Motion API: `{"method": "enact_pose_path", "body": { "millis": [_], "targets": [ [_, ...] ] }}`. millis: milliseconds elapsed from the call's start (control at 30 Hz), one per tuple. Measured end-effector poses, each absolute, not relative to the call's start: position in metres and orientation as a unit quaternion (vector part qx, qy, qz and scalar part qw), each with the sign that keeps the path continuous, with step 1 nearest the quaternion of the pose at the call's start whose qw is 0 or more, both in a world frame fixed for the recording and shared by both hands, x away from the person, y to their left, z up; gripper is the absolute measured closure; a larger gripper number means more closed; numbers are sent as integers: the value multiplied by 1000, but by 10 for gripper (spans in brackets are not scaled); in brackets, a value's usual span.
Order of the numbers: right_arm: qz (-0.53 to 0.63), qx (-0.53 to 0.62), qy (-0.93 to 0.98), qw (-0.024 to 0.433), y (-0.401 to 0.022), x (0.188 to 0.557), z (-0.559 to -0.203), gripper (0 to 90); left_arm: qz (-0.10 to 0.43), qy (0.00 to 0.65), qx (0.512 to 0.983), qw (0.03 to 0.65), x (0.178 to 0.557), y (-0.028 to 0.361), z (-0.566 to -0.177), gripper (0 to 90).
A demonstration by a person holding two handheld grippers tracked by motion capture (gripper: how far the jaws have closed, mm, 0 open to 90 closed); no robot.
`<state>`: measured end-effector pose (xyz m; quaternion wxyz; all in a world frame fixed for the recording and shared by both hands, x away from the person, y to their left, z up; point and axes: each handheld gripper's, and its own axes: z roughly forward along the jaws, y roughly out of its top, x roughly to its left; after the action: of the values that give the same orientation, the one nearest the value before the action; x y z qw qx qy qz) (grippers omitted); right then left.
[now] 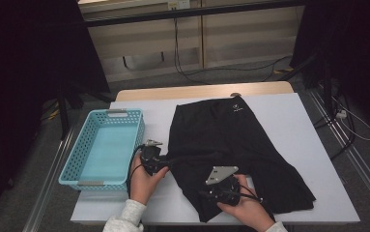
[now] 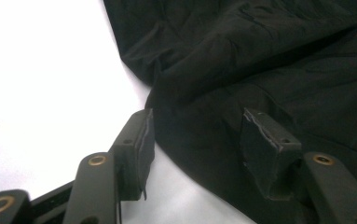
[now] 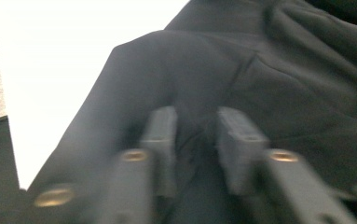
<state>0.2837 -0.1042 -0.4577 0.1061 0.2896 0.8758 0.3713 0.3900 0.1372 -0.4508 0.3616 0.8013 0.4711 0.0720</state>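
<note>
A black garment (image 1: 231, 145) with a small white logo lies spread on the white-covered table (image 1: 298, 125). My left gripper (image 1: 168, 163) is at the garment's left edge. In the left gripper view it (image 2: 197, 126) stands open, one jaw over the bare white cover and the other over the black garment (image 2: 269, 70), whose hem runs between them. My right gripper (image 1: 206, 193) rests on the garment's near part. In the blurred right gripper view its jaws (image 3: 197, 126) stand close together, pinching a raised fold of the black garment (image 3: 241, 60).
A light blue plastic basket (image 1: 71, 164) stands on the table's left side, close to my left hand. Bare white cover lies to the right of the garment and along the near edge. Cables run over the floor beyond the table.
</note>
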Motion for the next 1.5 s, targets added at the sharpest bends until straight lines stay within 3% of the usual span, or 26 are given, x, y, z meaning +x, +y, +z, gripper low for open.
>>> {"method": "enact_pose_path", "body": {
  "millis": [67,100,200,400,533,667,767,900,967,1033,1133,1500],
  "targets": [
    [372,295,874,100,-103,283,-457,870,72,469,802,362,391,136,-451,436],
    [374,291,875,93,-103,283,-458,890,74,469,802,362,391,135,-451,435],
    [372,294,876,85,-100,283,-456,899,73,466,803,364,392,134,-451,435],
    [395,266,879,24,-80,270,-457,895,70,464,804,365,393,132,-451,425],
    [395,250,884,25,-69,264,-454,756,71,465,803,367,393,133,-451,415],
    [405,293,862,85,-92,277,-443,628,73,466,800,371,393,134,-449,398],
    [383,313,857,140,-109,285,-442,582,75,465,802,368,394,134,-448,383],
    [362,332,861,133,-117,294,-456,575,77,466,800,370,395,135,-448,369],
    [363,329,861,137,-115,295,-459,607,78,465,800,371,395,134,-447,358],
    [363,323,865,123,-113,296,-457,773,79,463,801,371,395,134,-447,350],
    [367,318,866,115,-110,295,-457,881,77,461,804,368,395,133,-448,346],
    [373,285,881,63,-100,274,-450,877,79,460,802,372,396,132,-447,345]
  ]
}}
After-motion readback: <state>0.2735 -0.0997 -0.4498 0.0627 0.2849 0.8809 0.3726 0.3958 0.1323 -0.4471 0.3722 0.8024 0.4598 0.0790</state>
